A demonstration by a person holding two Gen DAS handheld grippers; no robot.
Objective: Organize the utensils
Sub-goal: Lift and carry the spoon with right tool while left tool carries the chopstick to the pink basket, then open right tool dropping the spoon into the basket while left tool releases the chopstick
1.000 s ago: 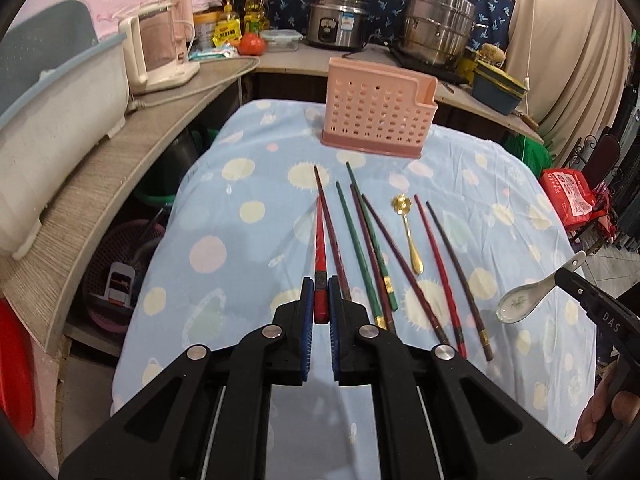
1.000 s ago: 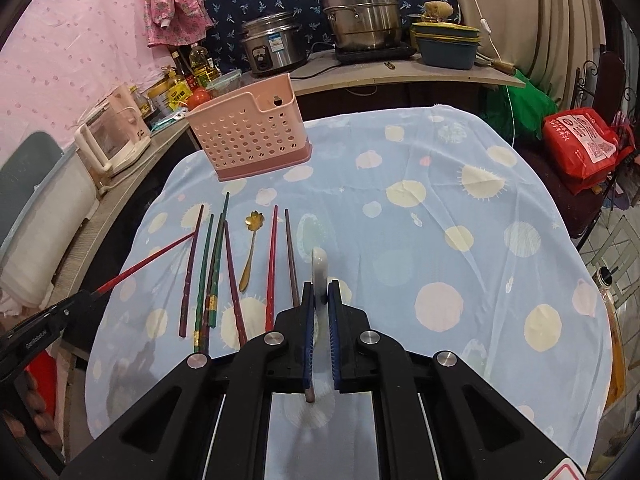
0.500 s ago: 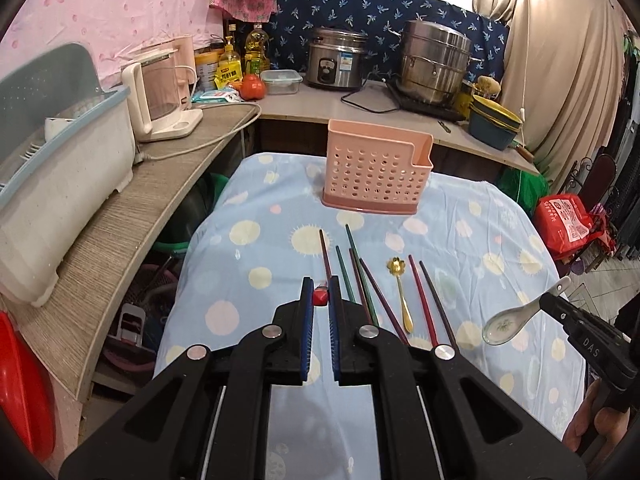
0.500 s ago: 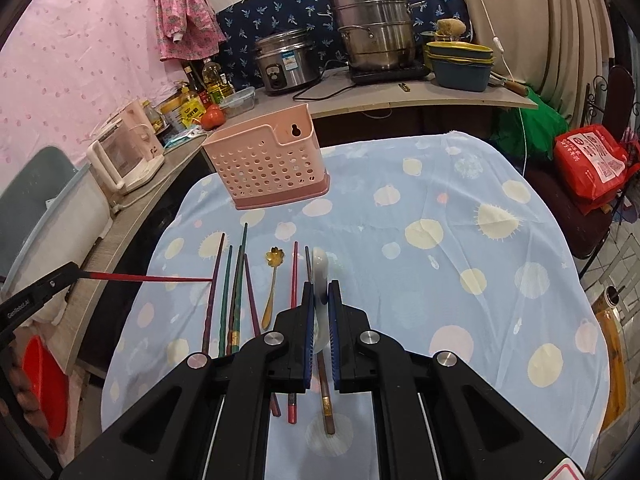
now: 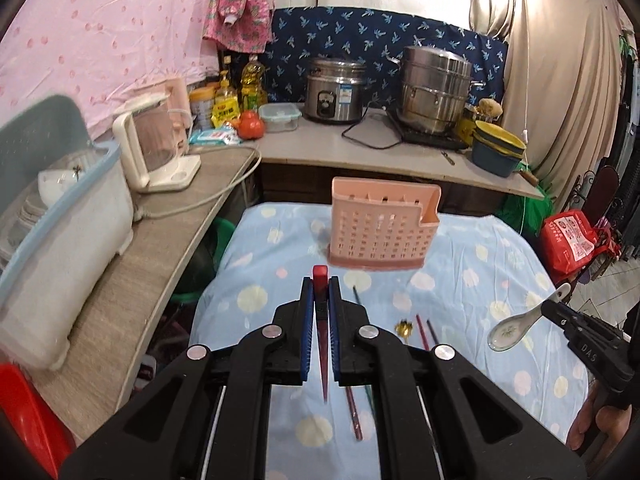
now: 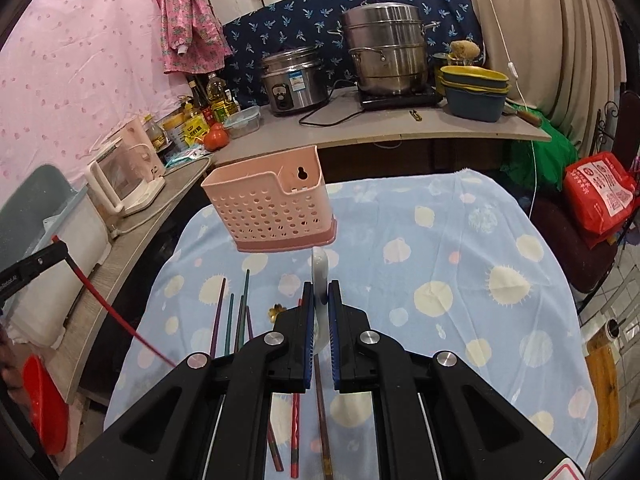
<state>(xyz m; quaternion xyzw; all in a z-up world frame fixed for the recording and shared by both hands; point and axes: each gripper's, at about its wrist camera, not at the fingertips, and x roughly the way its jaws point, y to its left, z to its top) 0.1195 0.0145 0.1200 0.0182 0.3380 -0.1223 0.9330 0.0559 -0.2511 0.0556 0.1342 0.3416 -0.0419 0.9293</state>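
My left gripper (image 5: 319,285) is shut on a red chopstick (image 5: 321,332) and holds it in the air, tip pointing down; it also shows in the right wrist view (image 6: 108,304). My right gripper (image 6: 319,289) is shut on a white ceramic spoon (image 6: 319,270), seen from the left wrist view (image 5: 520,326) hanging above the table's right side. The pink perforated utensil basket (image 5: 382,230) stands at the far end of the table (image 6: 256,212), ahead of both grippers. Several chopsticks (image 6: 234,316) and a gold spoon (image 5: 404,327) lie on the dotted blue tablecloth (image 6: 460,264).
A curved counter (image 5: 160,248) runs along the left and back with a white dish tub (image 5: 60,240), a kettle (image 5: 154,152), bottles, a rice cooker (image 5: 334,90) and a steel pot (image 5: 434,94). A red bag (image 6: 600,196) lies to the right.
Both grippers have risen and tilted up from the table. The red chopstick is lifted off the cloth and now hangs tip down. The basket appears nearer and lower in both views.
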